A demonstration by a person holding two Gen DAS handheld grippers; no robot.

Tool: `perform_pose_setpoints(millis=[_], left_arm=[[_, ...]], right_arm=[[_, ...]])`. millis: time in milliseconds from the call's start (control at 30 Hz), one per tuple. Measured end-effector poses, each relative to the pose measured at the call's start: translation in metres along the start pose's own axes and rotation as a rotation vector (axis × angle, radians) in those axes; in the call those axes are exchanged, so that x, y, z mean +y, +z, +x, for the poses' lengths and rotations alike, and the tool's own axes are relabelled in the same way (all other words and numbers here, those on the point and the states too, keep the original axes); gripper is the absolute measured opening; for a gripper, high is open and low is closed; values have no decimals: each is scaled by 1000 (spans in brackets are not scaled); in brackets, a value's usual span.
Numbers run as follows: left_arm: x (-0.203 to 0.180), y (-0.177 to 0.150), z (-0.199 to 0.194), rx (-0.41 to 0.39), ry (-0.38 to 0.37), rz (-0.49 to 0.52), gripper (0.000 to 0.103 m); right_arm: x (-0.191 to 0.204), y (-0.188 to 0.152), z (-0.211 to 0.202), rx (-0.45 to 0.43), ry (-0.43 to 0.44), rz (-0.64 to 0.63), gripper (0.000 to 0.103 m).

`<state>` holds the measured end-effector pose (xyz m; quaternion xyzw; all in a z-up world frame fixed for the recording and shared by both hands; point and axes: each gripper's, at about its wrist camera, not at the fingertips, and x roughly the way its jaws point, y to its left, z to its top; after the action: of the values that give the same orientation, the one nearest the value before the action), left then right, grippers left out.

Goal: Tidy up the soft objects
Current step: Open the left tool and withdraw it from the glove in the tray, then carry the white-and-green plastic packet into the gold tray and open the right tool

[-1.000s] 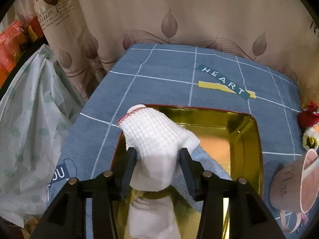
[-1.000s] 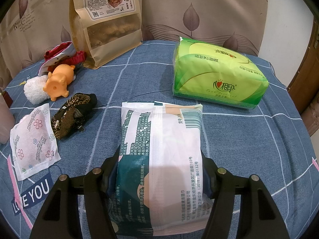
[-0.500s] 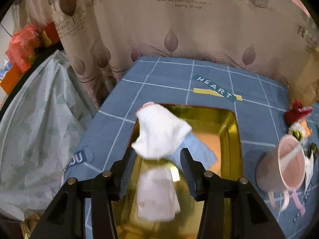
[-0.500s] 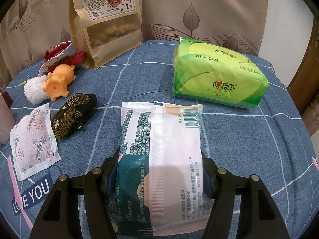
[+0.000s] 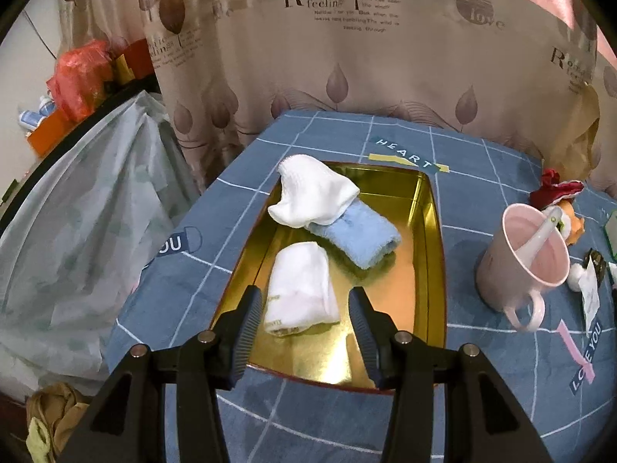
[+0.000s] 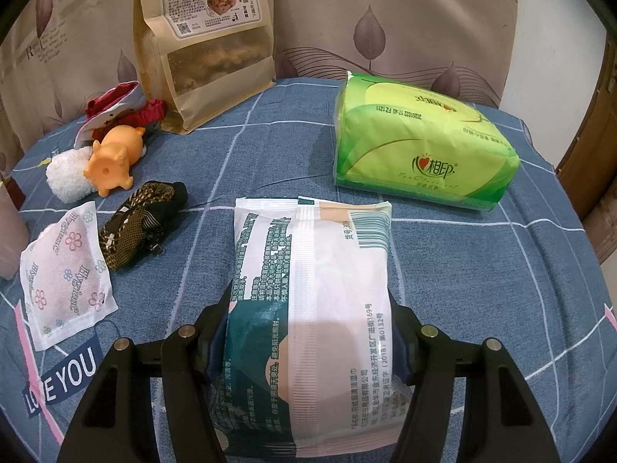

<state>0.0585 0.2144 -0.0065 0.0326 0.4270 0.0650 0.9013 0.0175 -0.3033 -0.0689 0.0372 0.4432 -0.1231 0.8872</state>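
Note:
A gold tray (image 5: pixel 430 239) lies on the blue cloth. In it lie a white waffle cloth (image 5: pixel 312 196) at the far left, a rolled blue towel (image 5: pixel 358 237) under its edge, and a folded white cloth (image 5: pixel 300 289) nearer me. My left gripper (image 5: pixel 304 301) is open and empty, raised above the tray's near end. My right gripper (image 6: pixel 308 332) is shut on a white and green wipes pack (image 6: pixel 308 293) that rests on the table.
A pink mug (image 5: pixel 524 254) with a spoon stands right of the tray. A green tissue pack (image 6: pixel 416 142), a brown snack bag (image 6: pixel 204 42), an orange pig toy (image 6: pixel 112 158), a dark pouch (image 6: pixel 142 208) and a floral sachet (image 6: pixel 65 270) lie around. A plastic bag (image 5: pixel 77 223) hangs beyond the table's left edge.
My left gripper has let go of the white waffle cloth, which now lies in the tray, and has drawn back and up. The right gripper has not moved.

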Motion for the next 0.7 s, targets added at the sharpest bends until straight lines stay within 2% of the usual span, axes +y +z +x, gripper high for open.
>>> perform_pose_setpoints(millis=[100, 300, 700], left_arm=[[-2, -5, 2, 1, -19, -3, 48], [-4, -8, 3, -17, -10, 22, 48], [9, -12, 7, -25, -15, -25, 48]], right_arm=[[-2, 0, 0, 0, 2, 2, 61], [2, 1, -2, 3, -19, -13, 56], [23, 6, -17, 15, -73, -18, 54]])
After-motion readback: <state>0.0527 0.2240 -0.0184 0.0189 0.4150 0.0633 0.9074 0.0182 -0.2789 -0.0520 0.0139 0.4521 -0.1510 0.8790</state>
